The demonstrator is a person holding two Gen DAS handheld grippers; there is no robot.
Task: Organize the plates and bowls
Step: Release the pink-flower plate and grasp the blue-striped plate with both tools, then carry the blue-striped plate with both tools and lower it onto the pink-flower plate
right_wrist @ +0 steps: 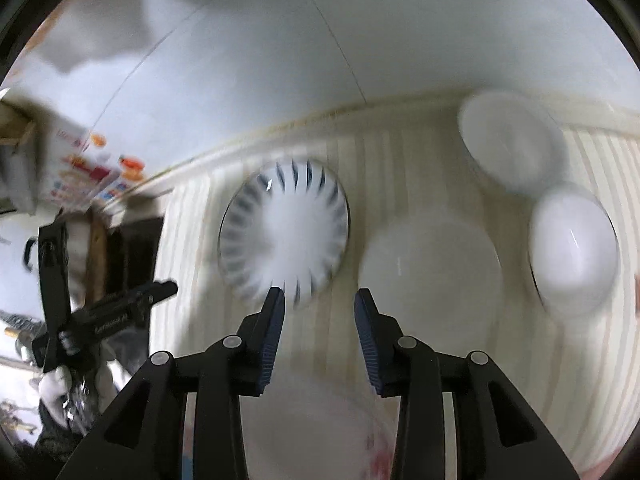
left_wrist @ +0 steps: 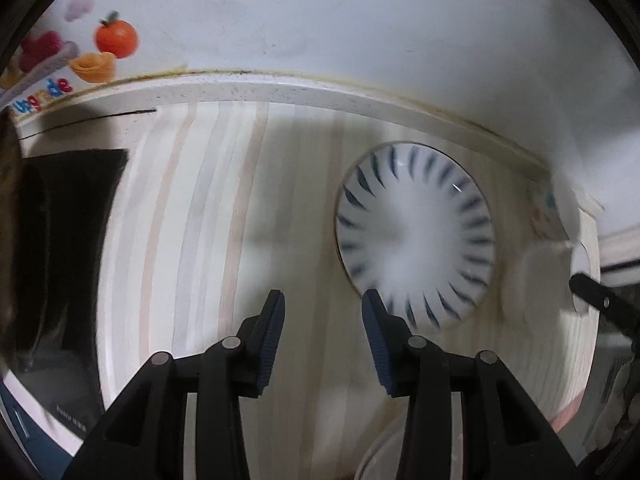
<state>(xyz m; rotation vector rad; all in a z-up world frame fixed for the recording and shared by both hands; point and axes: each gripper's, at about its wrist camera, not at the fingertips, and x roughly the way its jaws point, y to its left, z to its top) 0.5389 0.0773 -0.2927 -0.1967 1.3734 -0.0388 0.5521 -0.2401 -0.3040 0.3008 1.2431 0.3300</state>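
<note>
A white plate with dark blue radial strokes (left_wrist: 416,232) lies on the pale striped mat (left_wrist: 192,216); it also shows in the right wrist view (right_wrist: 284,236). My left gripper (left_wrist: 323,304) is open and empty, its right finger just over the plate's near edge. My right gripper (right_wrist: 319,300) is open and empty, between the striped plate and a plain white plate (right_wrist: 432,268). Two white bowls (right_wrist: 508,140) (right_wrist: 572,252) sit at the right. A dish with pink marks (right_wrist: 328,432) lies blurred under the right gripper. The left gripper shows at the left of the right wrist view (right_wrist: 160,290).
A white wall (left_wrist: 360,20) rises behind the counter's back edge (left_wrist: 280,88). A printed box with fruit pictures (left_wrist: 80,48) stands at back left. A black opening (left_wrist: 60,260) lies left of the mat. The right gripper's tip (left_wrist: 592,288) shows at the right edge.
</note>
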